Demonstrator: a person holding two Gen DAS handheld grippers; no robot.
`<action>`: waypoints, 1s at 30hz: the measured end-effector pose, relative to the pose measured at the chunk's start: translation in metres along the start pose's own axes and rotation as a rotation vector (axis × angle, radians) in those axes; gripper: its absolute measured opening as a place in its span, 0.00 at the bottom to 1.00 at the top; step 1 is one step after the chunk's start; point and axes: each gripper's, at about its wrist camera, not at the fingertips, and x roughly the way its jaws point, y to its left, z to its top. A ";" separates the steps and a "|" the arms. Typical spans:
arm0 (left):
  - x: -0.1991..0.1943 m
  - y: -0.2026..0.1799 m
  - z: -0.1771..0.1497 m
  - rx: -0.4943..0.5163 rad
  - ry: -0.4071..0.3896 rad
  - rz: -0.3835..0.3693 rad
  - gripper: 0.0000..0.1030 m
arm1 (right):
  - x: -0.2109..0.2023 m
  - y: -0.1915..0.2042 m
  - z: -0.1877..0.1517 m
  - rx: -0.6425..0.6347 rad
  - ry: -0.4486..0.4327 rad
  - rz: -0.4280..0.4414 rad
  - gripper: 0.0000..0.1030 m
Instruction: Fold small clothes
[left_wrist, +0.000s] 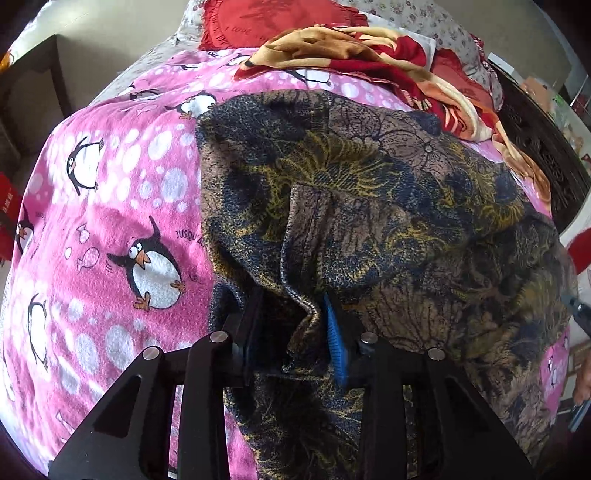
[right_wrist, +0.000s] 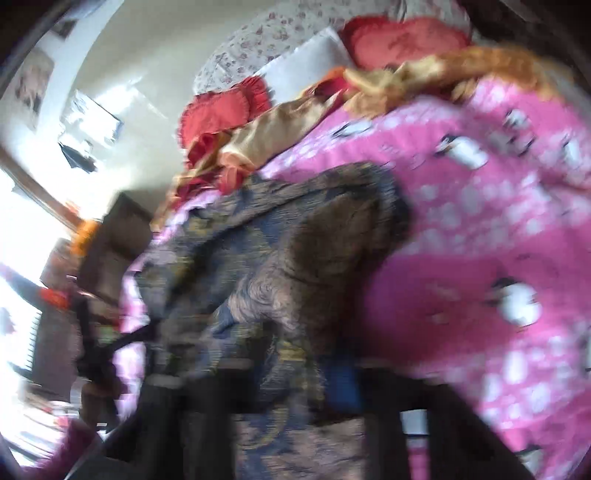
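Observation:
A dark garment patterned in brown, navy and yellow lies spread on the pink penguin blanket. My left gripper stands at its near edge, jaws a little apart. A raised fold of the cloth sits loosely between the blue pads. The right wrist view is smeared by motion. There the same garment runs down between the fingers of my right gripper, which looks shut on its near edge, beside one blue pad.
A crumpled red and tan blanket lies at the far side, with red heart cushions behind it. A dark carved wooden frame borders the bed on the right. A dark side table stands to the left.

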 end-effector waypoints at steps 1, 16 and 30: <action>-0.001 0.001 0.001 -0.006 0.002 -0.005 0.31 | -0.002 -0.009 -0.004 0.019 0.012 -0.059 0.08; -0.029 -0.020 0.014 0.008 -0.097 -0.037 0.31 | -0.021 0.036 0.020 -0.155 -0.047 -0.123 0.48; -0.007 -0.020 0.017 -0.035 -0.084 0.031 0.31 | 0.022 0.044 0.031 -0.156 0.006 -0.202 0.41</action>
